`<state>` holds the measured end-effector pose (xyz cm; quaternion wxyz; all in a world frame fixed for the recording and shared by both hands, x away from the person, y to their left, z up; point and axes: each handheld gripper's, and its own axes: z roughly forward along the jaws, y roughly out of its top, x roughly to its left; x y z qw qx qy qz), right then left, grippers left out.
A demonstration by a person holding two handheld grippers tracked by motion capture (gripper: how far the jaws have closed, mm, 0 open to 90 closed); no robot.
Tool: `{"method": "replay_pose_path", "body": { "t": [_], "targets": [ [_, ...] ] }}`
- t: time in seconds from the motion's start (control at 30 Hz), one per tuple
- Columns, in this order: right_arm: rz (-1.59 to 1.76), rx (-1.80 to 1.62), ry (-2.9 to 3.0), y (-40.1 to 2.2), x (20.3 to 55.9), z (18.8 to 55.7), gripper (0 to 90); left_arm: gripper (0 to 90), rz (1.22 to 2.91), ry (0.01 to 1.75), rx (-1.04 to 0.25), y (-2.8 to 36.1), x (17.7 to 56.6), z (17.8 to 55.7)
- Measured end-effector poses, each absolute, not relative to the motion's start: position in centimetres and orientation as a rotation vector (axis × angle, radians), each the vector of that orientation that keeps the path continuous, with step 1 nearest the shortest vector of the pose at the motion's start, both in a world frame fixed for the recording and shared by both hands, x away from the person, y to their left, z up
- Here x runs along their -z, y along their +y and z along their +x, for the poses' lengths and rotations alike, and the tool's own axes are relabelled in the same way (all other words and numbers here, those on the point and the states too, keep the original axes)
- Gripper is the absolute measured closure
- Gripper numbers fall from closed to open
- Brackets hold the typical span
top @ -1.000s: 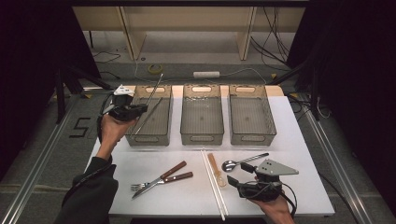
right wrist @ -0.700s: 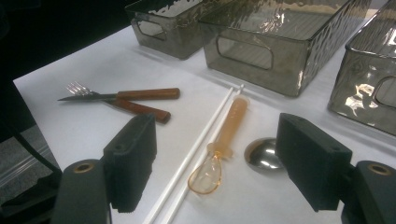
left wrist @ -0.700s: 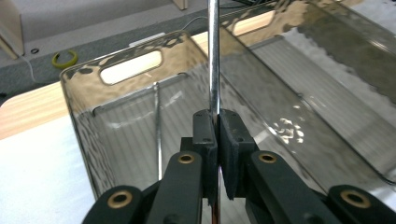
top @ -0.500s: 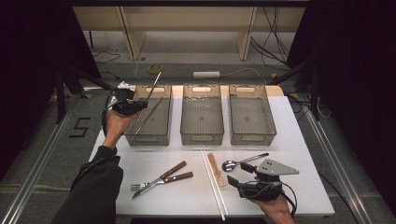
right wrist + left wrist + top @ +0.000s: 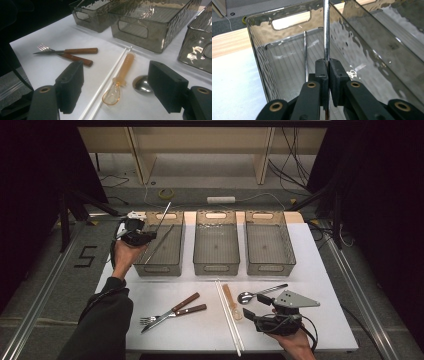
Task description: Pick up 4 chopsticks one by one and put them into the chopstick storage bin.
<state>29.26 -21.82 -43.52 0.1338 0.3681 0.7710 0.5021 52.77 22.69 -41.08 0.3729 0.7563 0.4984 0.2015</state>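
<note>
Bins at frame centre, left bin [image 5: 159, 251] held one metal chopstick [image 5: 159, 244], left gripper [image 5: 148, 236] clenched on second metal chopstick [image 5: 326, 30] over it, right gripper [image 5: 251, 316] stood released lower right, beside amber spoon [image 5: 117, 83], white chopsticks [image 5: 228, 316].

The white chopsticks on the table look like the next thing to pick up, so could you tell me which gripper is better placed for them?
Probably the right gripper: open, empty, beside the white chopsticks. The left gripper is shut on a metal chopstick over the left bin.
</note>
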Motion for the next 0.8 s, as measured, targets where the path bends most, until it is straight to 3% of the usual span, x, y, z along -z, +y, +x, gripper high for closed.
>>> {"method": "replay_pose_path", "body": {
  "t": [0.5, 0.8],
  "targets": [
    [1.069, -1.456, 2.234, -21.8, 43.5, 29.2, 30.4, 82.6, 1.955, 1.335, -0.464, 22.3, 43.2, 52.9],
    [1.084, -1.450, 2.234, -21.8, 43.6, 29.2, 30.4, 56.7, 1.952, 1.325, -0.403, 22.4, 42.4, 51.8]
  ]
}}
